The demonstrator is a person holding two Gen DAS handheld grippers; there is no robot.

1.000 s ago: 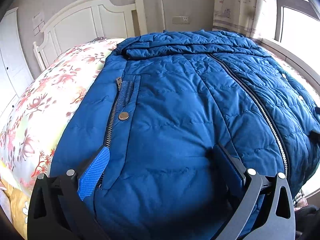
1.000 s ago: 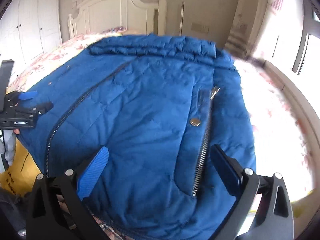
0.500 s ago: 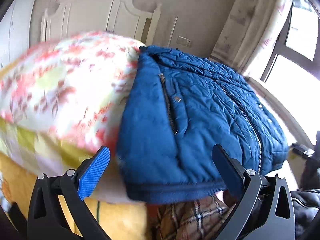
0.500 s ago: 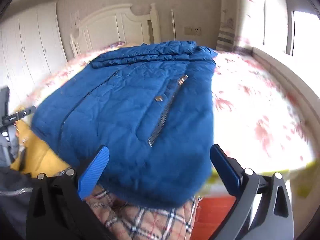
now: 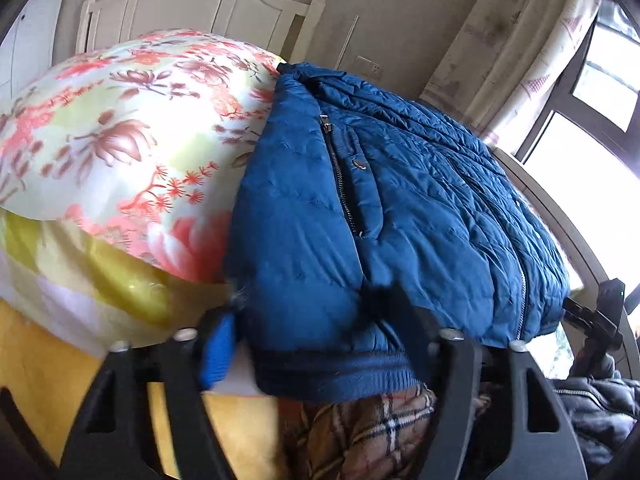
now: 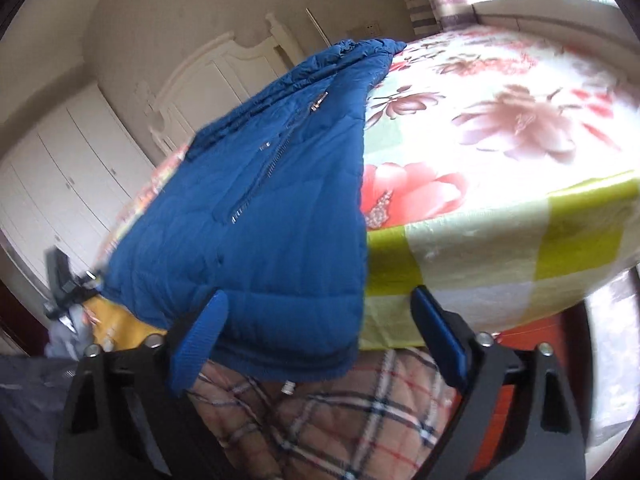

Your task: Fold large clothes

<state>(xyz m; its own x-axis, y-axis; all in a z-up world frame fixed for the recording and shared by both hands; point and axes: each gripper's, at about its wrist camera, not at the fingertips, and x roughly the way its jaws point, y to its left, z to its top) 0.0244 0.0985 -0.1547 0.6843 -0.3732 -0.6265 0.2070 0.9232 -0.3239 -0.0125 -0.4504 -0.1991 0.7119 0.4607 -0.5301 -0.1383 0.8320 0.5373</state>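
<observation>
Now the blue puffer jacket lies zipped and face-up on the floral bedsheet, its ribbed hem hanging just over the foot edge of the bed, above a plaid blanket. Both tongs are closing on the hem's two corners. The left tongs straddle the left corner, with the hem between their pads; blur hides whether the pads already press, though they look nearly on the fabric. The right tongs straddle the right corner: the left pad lies against the hem, but the other pad stands clear over the sheet, so nothing is clenched there yet. The main risk, I judge, is an uneven pinch: slippery, puffy fabric may squeeze out, or one side may catch only the top layer, so lifting would skew the fold. The right tongs may also snag the bedsheet beside the corner and drag it along with the jacket.
</observation>
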